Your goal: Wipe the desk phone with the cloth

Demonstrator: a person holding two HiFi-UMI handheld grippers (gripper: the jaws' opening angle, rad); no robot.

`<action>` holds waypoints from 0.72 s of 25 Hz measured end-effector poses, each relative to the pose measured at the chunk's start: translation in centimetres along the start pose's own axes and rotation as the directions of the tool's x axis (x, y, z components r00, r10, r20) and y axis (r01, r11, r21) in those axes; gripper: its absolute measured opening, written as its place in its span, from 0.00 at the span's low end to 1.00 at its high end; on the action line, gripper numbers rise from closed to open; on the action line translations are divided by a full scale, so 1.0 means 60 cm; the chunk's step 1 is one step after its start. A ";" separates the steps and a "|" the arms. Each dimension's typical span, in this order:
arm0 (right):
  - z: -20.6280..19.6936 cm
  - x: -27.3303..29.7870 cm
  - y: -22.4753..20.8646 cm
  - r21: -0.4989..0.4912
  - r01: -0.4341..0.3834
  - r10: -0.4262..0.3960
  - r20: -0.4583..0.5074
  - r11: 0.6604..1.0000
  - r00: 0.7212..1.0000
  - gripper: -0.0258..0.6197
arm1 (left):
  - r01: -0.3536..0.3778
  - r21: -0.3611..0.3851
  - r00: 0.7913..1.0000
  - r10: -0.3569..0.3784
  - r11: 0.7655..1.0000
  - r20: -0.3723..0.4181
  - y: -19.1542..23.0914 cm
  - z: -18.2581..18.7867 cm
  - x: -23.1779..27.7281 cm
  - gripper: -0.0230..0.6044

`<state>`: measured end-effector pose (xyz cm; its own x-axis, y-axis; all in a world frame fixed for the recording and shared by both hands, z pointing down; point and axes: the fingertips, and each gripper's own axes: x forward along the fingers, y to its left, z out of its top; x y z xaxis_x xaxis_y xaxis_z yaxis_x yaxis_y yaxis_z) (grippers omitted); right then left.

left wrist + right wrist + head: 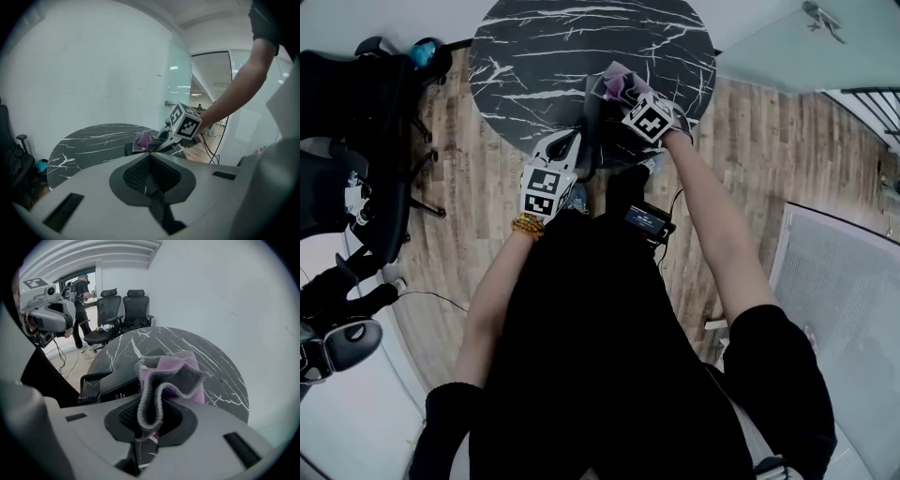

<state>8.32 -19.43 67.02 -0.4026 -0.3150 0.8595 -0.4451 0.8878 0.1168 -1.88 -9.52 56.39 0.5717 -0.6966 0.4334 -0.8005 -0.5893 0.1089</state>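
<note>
A grey and purple cloth (pixel 171 376) is bunched up between the jaws of my right gripper (pixel 150 416), which is shut on it. In the head view this gripper (pixel 617 94) holds the cloth (pixel 617 82) over the near part of the round black marble table (pixel 534 56). The dark desk phone (pixel 117 380) with its coiled cord (pixel 91 378) sits just below and left of the cloth, near the table's edge (pixel 598 131). My left gripper (pixel 570 145) hovers at the near edge, beside the phone. Its jaws meet with nothing between them (pixel 150 157).
Black office chairs (pixel 356 112) stand left of the table, and two more (pixel 124 310) beyond it. A person (pixel 82 291) stands far back by a doorway. Glass walls surround the wooden floor (pixel 750 141). A cable (pixel 422 295) lies on the floor at left.
</note>
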 end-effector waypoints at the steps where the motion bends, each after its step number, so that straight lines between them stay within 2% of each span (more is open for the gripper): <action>1: -0.001 0.001 -0.001 0.007 -0.002 0.002 -0.002 1.000 1.000 0.13 | 0.001 0.001 1.000 -0.001 1.000 0.000 0.000 0.000 0.001 0.06; 5: -0.004 0.001 0.008 0.045 -0.026 0.026 -0.017 0.999 1.000 0.12 | 0.004 0.002 1.000 -0.004 1.000 -0.003 0.000 -0.003 0.002 0.06; 14: -0.005 0.003 0.023 0.061 -0.101 0.106 -0.077 0.993 0.991 0.12 | 0.013 0.003 1.000 -0.013 1.000 0.002 -0.002 0.002 0.003 0.06; 18: -0.009 0.005 0.035 0.031 -0.124 0.126 -0.092 0.992 0.988 0.12 | 0.007 -0.001 1.000 -0.007 1.000 0.000 0.004 0.000 0.002 0.06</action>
<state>7.70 -17.45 67.80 -0.3805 -0.1682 0.9094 -0.4162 0.9093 -0.0059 -2.01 -9.74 56.45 0.5776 -0.6922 0.4327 -0.7965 -0.5940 0.1131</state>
